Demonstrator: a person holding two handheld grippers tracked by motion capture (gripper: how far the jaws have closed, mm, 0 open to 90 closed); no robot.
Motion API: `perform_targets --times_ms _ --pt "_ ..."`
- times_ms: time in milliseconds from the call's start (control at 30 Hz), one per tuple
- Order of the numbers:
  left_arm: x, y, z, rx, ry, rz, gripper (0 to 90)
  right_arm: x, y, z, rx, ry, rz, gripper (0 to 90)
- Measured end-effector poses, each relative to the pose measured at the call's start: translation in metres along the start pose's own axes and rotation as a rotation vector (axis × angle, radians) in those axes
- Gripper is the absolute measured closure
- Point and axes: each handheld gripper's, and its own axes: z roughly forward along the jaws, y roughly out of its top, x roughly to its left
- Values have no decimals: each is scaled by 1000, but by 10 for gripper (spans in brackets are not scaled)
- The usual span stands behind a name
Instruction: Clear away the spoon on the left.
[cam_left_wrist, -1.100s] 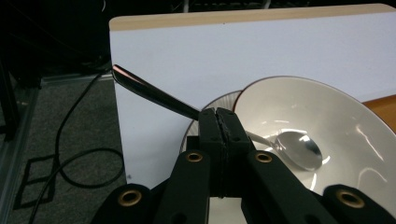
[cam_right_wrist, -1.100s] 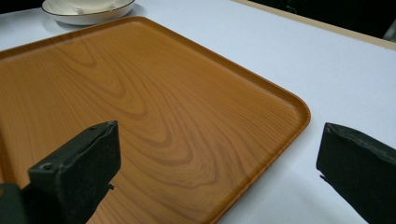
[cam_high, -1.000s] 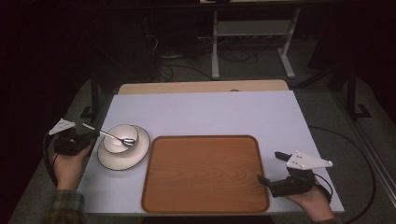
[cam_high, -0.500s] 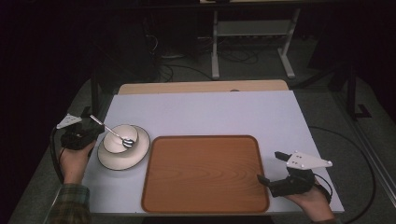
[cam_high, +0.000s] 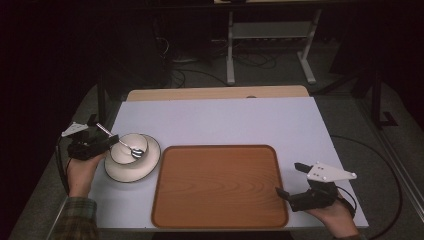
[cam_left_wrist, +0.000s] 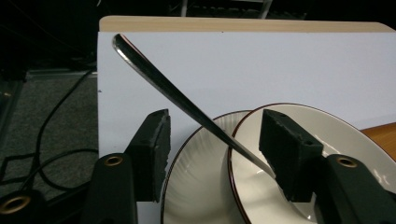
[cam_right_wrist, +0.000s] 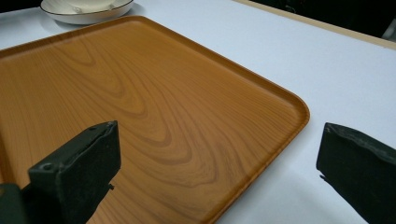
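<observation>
Steel spoon: the spoon (cam_left_wrist: 187, 105) lies between the jaws of the left gripper (cam_left_wrist: 212, 158), its bowl end down in the small bowl (cam_left_wrist: 327, 140), its handle slanting up and away past the left jaw.
Left gripper: its jaws have just been opening; they now stand apart with a gap on both sides of the handle, so the pads no longer press on it.
Left gripper, high view: the left gripper (cam_high: 107, 142) sits just beside the saucer's outer edge, with the spoon (cam_high: 120, 142) leaning out of the bowl toward it.
Crockery: the bowl (cam_high: 129, 148) stands on the saucer (cam_high: 145, 170), directly ahead of the left jaws.
Right gripper: the right gripper (cam_high: 289, 181) has its jaws wide apart and holds nothing, hovering over the near corner of the wooden tray (cam_right_wrist: 140, 107).
Tray: bare wood, between the two grippers on the white table (cam_high: 225, 120).
Done, as I judge it: the spoon is set into the bowl and let go.
Left to do: probably drawing the left gripper clear; the tray has nothing on it yet.
</observation>
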Motion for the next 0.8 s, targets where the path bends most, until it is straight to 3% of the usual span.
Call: perform_targets --times_ms 233,300,800 --pt "1 0 16 3 -35 -6 421 0 0 1 3 0 0 0" --pt "0 -1 19 26 -37 14 450 0 0 0 4 0 -2 0" --pt "2 -6 19 30 -76 13 620 -1 -1 0 6 -3 1 0"
